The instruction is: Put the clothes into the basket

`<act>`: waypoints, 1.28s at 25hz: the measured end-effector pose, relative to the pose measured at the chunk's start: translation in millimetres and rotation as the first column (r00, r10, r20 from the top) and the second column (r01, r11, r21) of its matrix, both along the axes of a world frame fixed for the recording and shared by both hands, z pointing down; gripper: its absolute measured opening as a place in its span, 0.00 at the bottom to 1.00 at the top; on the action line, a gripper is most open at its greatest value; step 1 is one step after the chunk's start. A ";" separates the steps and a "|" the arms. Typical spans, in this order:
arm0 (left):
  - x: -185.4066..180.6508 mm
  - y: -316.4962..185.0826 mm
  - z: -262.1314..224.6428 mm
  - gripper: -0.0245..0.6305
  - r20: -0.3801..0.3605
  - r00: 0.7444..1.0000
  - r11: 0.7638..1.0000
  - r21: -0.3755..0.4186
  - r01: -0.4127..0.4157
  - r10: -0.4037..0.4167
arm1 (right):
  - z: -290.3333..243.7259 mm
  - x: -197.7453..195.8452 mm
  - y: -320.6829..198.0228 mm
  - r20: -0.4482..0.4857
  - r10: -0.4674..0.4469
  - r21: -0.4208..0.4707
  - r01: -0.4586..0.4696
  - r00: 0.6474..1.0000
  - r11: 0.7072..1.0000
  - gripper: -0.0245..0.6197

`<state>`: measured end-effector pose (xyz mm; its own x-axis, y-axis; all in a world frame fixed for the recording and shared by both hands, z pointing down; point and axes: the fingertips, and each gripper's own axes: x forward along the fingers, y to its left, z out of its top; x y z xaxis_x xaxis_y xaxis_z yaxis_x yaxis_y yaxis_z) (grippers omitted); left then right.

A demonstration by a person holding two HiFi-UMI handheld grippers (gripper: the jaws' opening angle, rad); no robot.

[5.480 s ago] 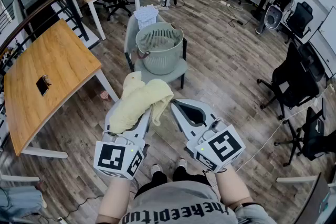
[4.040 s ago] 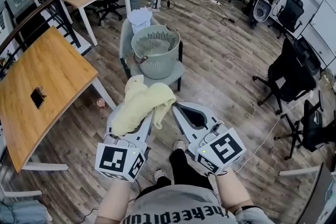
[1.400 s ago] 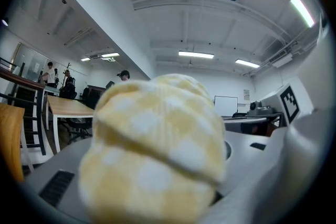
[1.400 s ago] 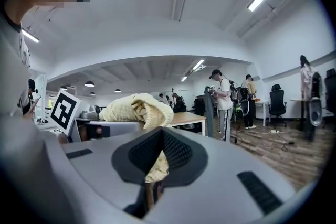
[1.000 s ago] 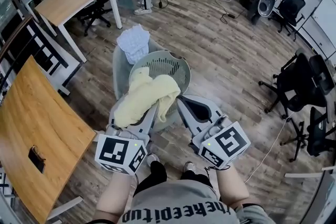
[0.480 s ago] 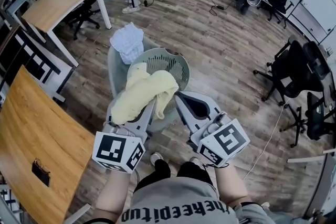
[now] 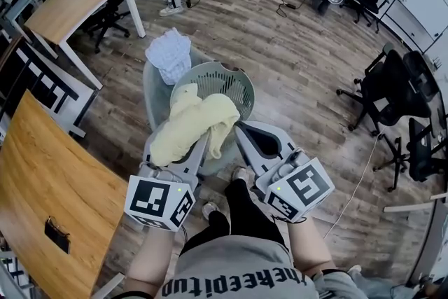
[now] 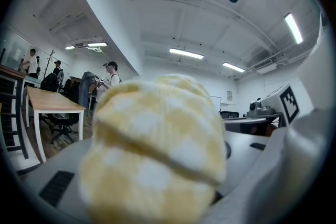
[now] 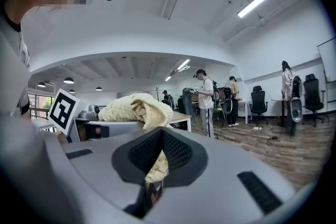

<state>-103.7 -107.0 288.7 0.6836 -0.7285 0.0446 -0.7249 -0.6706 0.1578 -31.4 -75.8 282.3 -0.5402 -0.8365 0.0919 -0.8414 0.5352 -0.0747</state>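
Note:
A pale yellow checked cloth [image 7: 189, 124] lies bunched over my left gripper [image 7: 201, 138], whose jaws are shut on it. It fills the left gripper view [image 8: 157, 149] and hides the jaw tips. The cloth hangs above the near rim of a grey-green slatted basket [image 7: 238, 80], which stands on a grey chair [image 7: 150, 89]. My right gripper [image 7: 242, 127] is level beside the left one, shut and holding nothing, just short of the basket's near edge. In the right gripper view the yellow cloth [image 9: 134, 107] shows to the left, past the dark pads.
A white and blue checked garment [image 7: 168, 54] hangs over the chair's back behind the basket. Wooden tables stand at the left [image 7: 35, 171] and far left [image 7: 70, 0]. Black office chairs [image 7: 392, 87] are at the right. People stand at the far end.
The person has walked up to the basket, which went from far ahead to just under the gripper tips. In the last second both grippers edged slightly forward. The grip on the cloth is unchanged.

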 end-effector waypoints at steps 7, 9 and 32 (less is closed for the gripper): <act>-6.0 -13.7 -2.4 0.38 0.002 1.000 1.000 0.002 0.028 -0.028 | -1.9 -5.4 -16.3 -0.009 -0.034 0.008 0.035 0.999 0.999 0.05; -7.5 -20.1 -2.7 0.38 0.007 0.999 0.999 0.005 0.037 -0.037 | -2.6 -6.7 -23.6 -0.008 -0.047 0.009 0.047 0.999 0.999 0.05; 28.7 -118.2 28.0 0.38 0.035 0.994 0.991 -0.079 0.111 -0.108 | 25.1 29.3 -129.0 0.013 -0.124 -0.057 0.124 0.992 0.991 0.05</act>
<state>-75.0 -225.2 316.8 0.5974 -0.7920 0.1258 -0.7985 -0.5730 0.1844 -2.1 -204.8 307.4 -0.6407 -0.7564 0.1318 -0.7678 0.6301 -0.1161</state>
